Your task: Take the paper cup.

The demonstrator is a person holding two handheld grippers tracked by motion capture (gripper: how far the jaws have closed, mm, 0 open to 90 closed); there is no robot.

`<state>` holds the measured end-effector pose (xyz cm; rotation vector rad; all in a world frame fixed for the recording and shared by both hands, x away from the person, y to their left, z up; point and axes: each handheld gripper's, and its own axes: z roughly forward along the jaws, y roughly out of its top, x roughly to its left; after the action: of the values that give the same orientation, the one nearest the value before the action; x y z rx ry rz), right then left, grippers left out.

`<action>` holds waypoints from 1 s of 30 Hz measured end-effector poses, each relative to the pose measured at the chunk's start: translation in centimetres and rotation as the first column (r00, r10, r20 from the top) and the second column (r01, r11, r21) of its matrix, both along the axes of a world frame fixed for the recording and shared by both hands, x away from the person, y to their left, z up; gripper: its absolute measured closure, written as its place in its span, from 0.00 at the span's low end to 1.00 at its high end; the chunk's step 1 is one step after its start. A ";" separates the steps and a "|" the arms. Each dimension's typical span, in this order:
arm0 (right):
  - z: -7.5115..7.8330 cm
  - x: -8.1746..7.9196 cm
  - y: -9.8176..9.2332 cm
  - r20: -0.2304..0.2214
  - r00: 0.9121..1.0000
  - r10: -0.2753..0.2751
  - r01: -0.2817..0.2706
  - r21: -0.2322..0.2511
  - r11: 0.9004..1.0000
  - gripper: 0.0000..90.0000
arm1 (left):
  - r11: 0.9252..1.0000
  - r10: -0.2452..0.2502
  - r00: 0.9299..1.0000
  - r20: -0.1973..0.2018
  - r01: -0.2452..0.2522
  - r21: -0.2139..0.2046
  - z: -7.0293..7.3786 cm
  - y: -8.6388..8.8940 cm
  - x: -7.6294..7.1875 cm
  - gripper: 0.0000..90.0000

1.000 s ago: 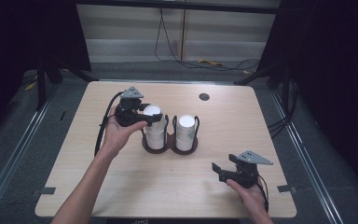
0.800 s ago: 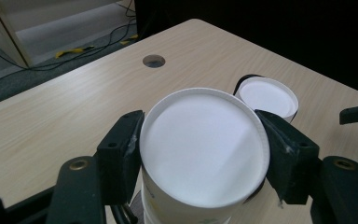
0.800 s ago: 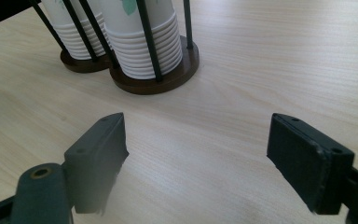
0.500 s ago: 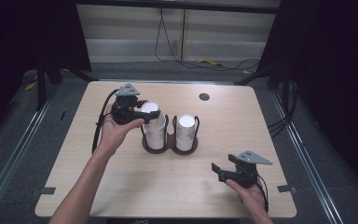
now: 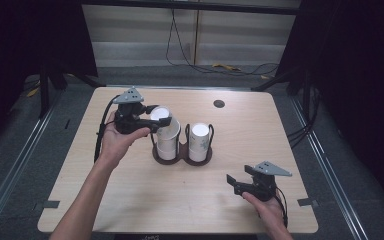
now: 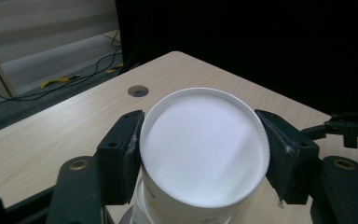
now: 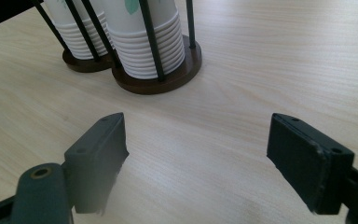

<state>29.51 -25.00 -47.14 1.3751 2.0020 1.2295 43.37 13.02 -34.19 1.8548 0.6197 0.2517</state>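
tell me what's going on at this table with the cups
A person holds a hand-held gripper in each hand at a wooden table. The left hand-held gripper is clamped on the top paper cup, lifted and tilted above the left stack in a dark two-slot cup holder. The right stack stands untouched. The right hand-held gripper waits open near the table's front edge, holding nothing.

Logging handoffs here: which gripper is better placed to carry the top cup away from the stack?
Left. The left gripper is shut on the top paper cup, tilted above its stack. The right gripper is open and apart, near the table's front edge.
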 end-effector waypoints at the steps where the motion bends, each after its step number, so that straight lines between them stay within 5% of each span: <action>1: 0.0 0.0 0.0 0.001 1.000 0.000 0.000 0.000 1.000 0.22 | 1.000 -0.005 1.000 0.002 0.005 -0.010 0.0 0.1 -0.2 0.40; 17: 0.4 -0.2 0.5 0.006 0.997 0.082 -0.082 0.033 0.996 0.20 | 0.990 -0.119 0.993 -0.011 0.118 -0.074 -0.9 0.5 -2.7 0.40; 27: 1.2 -0.4 1.9 0.024 0.984 0.174 -0.176 0.063 0.982 0.21 | 0.970 -0.240 0.971 0.006 0.241 -0.040 -2.4 -1.3 -4.5 0.40; 30: 1.3 -0.4 2.3 0.025 0.981 0.192 -0.193 0.066 0.979 0.21 | 0.961 -0.268 0.963 -0.005 0.267 -0.078 -2.5 -1.6 -4.6 0.40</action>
<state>29.15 -22.71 -45.84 1.2181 2.1392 1.4005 38.75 11.39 -36.71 1.8433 0.3772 0.0345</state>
